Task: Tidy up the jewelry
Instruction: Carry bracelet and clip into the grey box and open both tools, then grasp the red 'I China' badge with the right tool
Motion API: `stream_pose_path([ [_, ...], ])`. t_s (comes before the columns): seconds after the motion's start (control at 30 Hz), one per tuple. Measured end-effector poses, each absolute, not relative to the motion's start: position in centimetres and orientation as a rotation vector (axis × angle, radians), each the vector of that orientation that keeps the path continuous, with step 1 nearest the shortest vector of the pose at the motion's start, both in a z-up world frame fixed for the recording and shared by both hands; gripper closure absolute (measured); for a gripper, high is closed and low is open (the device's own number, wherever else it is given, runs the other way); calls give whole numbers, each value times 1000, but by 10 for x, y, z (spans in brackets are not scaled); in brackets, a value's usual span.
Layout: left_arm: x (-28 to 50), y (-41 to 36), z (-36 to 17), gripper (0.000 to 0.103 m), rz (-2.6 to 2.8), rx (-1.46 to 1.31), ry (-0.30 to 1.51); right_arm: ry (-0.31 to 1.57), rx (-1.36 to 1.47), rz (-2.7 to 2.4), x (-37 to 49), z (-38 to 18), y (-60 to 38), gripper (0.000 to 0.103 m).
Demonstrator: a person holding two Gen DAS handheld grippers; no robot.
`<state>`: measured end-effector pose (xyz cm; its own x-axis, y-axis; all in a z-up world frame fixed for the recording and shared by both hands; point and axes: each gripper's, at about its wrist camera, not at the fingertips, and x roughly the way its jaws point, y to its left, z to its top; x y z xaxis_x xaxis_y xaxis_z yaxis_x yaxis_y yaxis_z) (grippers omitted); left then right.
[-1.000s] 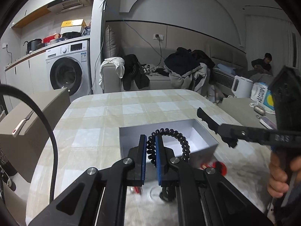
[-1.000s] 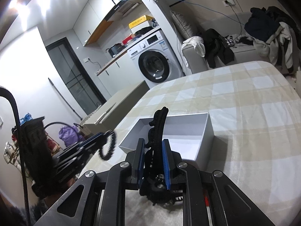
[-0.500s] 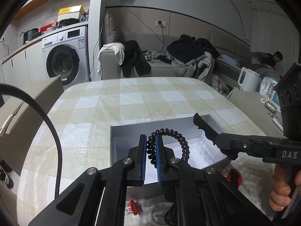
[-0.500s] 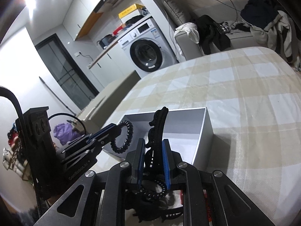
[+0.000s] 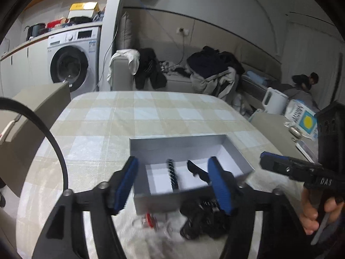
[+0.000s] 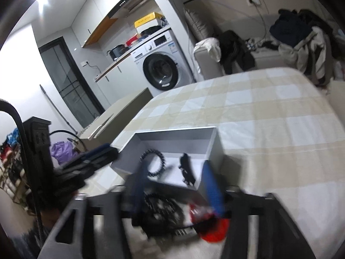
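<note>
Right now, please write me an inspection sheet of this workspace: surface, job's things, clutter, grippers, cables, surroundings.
Surface: beige checked tablecloth.
Job's things: open grey cardboard box holding a black beaded bracelet and a black hair clip; dark jewelry pile and a red piece in front of the box.
Clutter: nothing seen elsewhere on the cloth.
Grippers: left gripper and right gripper open, jaws just opened, gripping nothing.
Cables: black cable at left.
Surroundings: white washing machine, sofa with clothes.

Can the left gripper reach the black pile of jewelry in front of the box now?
Probably yes. The left gripper is open with nothing between its blue pads, and the black pile lies uncovered on the table just below it, beside the grey box.
</note>
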<state>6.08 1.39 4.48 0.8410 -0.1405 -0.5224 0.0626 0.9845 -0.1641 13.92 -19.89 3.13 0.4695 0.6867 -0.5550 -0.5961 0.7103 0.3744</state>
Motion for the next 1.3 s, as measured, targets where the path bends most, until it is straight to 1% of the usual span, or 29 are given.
stream_pose_path([
  [0.03,55,14,46,28,-107,-135,553,726,135,782,133,33,-207,32],
  [0.07,46,14,47,22,-99,-128,536,715,137,778,128,35,-213,24],
  [0.1,40,15,47,18,-99,-129,523,707,138,775,123,36,-219,11],
  [0.13,35,15,46,11,-100,-129,510,700,137,772,119,38,-223,3],
  [0.17,29,17,45,3,-91,-136,502,683,136,765,112,39,-229,0],
  [0.2,27,18,44,1,-88,-142,498,672,131,759,107,39,-232,0],
  [0.33,18,19,36,1,-88,-140,491,694,63,735,95,26,-229,0],
  [0.53,19,19,19,1,-55,-124,527,796,-9,724,98,2,-217,0],
  [0.6,24,20,11,1,-57,-143,565,819,-14,725,103,-3,-217,10],
  [0.77,32,18,1,1,-43,-129,614,858,-107,682,106,-11,-214,23],
  [0.8,34,18,1,1,-49,-128,622,866,-133,671,107,-13,-212,29],
  [0.87,33,19,2,1,-49,-130,615,891,-189,653,109,-17,-207,36],
  [0.93,32,20,2,1,-47,-131,612,908,-223,644,112,-21,-201,39],
  [1.17,30,23,-2,1,-57,-150,624,885,-368,597,116,-30,-178,40],
  [1.2,30,24,-2,1,-57,-153,625,882,-366,600,117,-30,-177,42],
  [1.27,29,23,-3,1,-61,-156,626,875,-361,596,118,-30,-177,49],
  [1.3,28,23,-3,1,-61,-157,626,868,-361,597,117,-30,-177,61],
])
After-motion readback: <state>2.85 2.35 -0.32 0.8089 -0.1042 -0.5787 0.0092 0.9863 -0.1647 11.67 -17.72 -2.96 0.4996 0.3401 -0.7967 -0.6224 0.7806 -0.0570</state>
